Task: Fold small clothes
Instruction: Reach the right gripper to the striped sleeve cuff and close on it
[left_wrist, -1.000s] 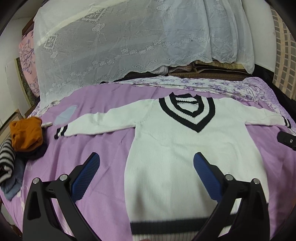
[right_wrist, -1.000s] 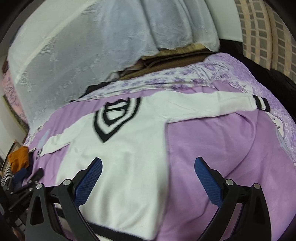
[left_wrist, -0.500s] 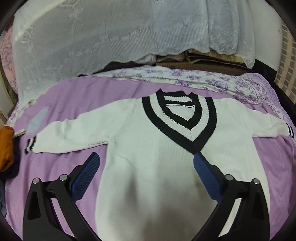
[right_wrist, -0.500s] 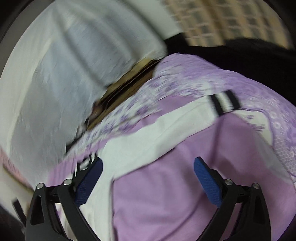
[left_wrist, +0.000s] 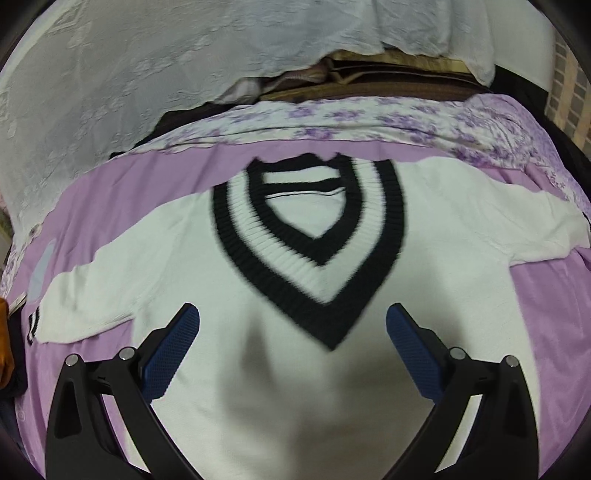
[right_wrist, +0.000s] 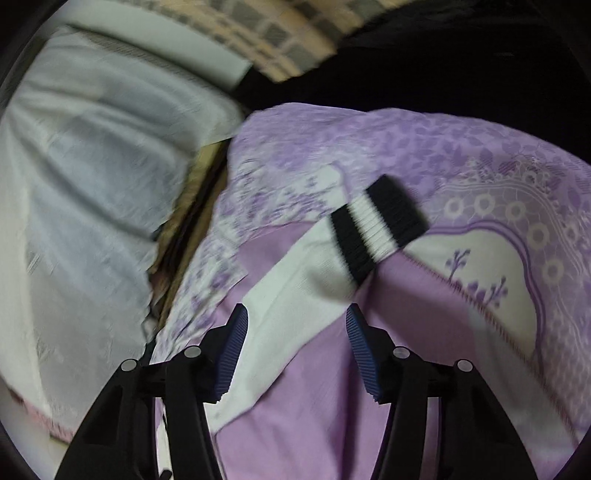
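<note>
A bed (left_wrist: 110, 206) under a plain lilac sheet, with a floral purple-and-white coverlet (left_wrist: 369, 122) bunched along its far edge. Beyond the coverlet, a white lace cloth (left_wrist: 129, 74) draped over stacked bedding; to the right of the bed, a checked beige surface (right_wrist: 280, 33), blurred. At the bed's left edge, a scrap of orange fabric (left_wrist: 4, 332), mostly cut off. Spread flat and face up in the middle of the bed: a white knit sweater (left_wrist: 295, 387) with a double black V-neck band, neck toward the coverlet, both sleeves stretched out sideways. Left gripper (left_wrist: 293, 325) above the sweater's chest, fingers (left_wrist: 173, 350) held wide, the tip of the V between them, nothing pinched. Right gripper (right_wrist: 295, 325) over the sweater's right sleeve (right_wrist: 295, 288), near the black-and-white striped cuff (right_wrist: 376, 225) lying at the coverlet's border; fingers (right_wrist: 232, 350) half-narrowed and closing, the sleeve lying between them, blue pads apart from the knit on both sides. Cuff farther out than the fingertips, untouched. Right view smeared with motion blur, so fine contact with the fabric hard to judge.
</note>
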